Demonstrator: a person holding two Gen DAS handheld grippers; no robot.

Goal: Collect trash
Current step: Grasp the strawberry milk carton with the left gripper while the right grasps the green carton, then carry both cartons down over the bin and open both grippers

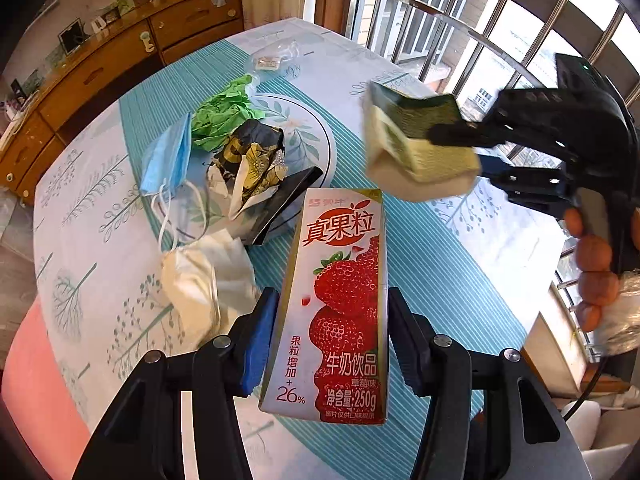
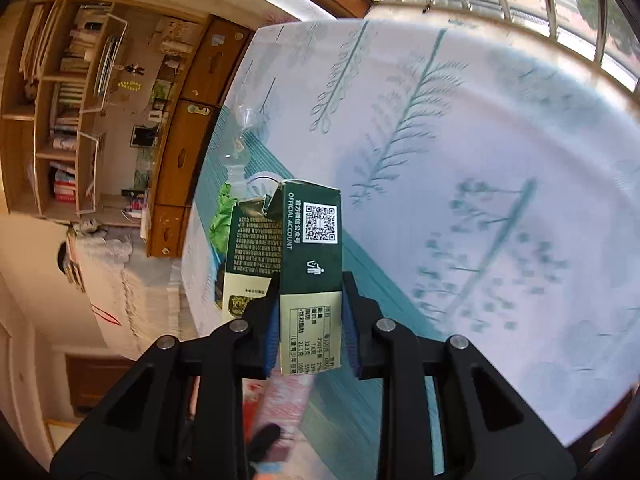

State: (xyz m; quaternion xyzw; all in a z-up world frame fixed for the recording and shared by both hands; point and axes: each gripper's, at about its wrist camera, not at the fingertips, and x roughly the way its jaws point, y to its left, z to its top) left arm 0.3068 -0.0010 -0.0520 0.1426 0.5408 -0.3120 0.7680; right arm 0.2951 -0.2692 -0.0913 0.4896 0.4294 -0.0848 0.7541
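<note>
The left gripper [image 1: 332,336] stands about half open, its blue pads pressed against the two long sides of a tall red-and-white strawberry milk carton [image 1: 340,300], which it holds clear of the table. The right gripper [image 2: 308,320] is drawn nearly closed on a dark green and cream cardboard box [image 2: 310,256], pinching its narrow width; the torn top flap points away from the fingers.

Just ahead of the left gripper's fingers, the rest of the litter sits on the leaf-patterned blue and white tablecloth [image 1: 460,280]: a crumpled white tissue [image 1: 204,276] nearest, then a black and gold foil wrapper [image 1: 252,160], a blue face mask [image 1: 168,160], and crumpled green paper [image 1: 224,116] beyond.

The risk I see is the carton sliding: it is gripped low, with most of its length hanging forward, so a quick swing could tip it out. The thin, already opened green box may buckle under the squeeze and slip. The two grippers are also near each other and could knock together.
</note>
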